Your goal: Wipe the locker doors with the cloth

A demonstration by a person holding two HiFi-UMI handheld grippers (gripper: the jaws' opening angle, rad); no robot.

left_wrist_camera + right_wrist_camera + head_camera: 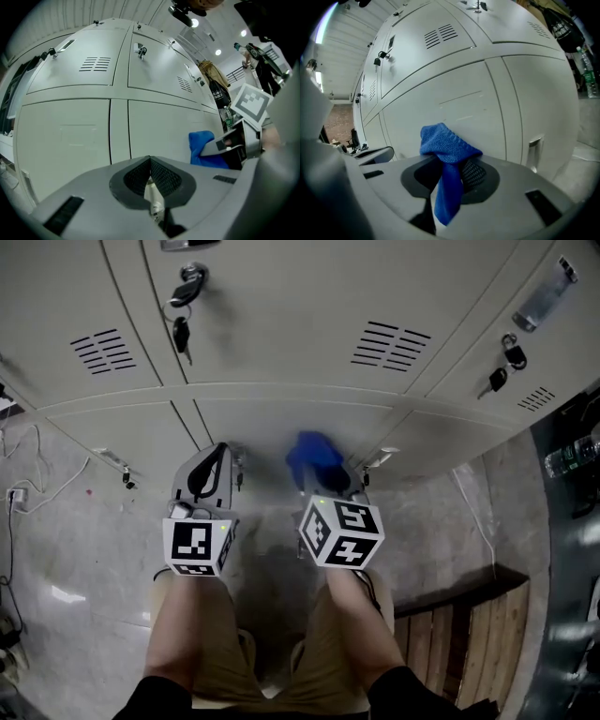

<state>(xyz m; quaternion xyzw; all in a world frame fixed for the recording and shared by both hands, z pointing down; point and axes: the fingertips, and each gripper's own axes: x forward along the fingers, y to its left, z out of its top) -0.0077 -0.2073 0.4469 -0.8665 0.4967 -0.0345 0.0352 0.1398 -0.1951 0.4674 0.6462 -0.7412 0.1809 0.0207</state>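
**status: cloth clamped, facing lower locker door**

1. locker doors (281, 306): the grey metal bank fills the upper half of the head view. the lower door (272, 423) sits at frame centre, directly ahead of both tools. judged rigid and smooth, so it should take wiping pressure without flexing much.

2. left gripper (214, 465): at centre-left. my jaws are pressed together and carry nothing. it points at the lower door, apart from the cloth.

3. right gripper (328, 479): at centre-right, just beside the left one. my jaws are clamped on the cloth.

4. cloth (447, 150): blue and looped like towelling. a bunched fold stands proud of the jaw tips and a tail hangs down between them. i cannot tell whether it touches the door. judged light, soft and limp. the grip is best taken on the gathered middle, leaving the padded fold forward as the wiping face.

5. keys (180, 332): hanging from a lock at upper left. they are loose and could snag the cloth.
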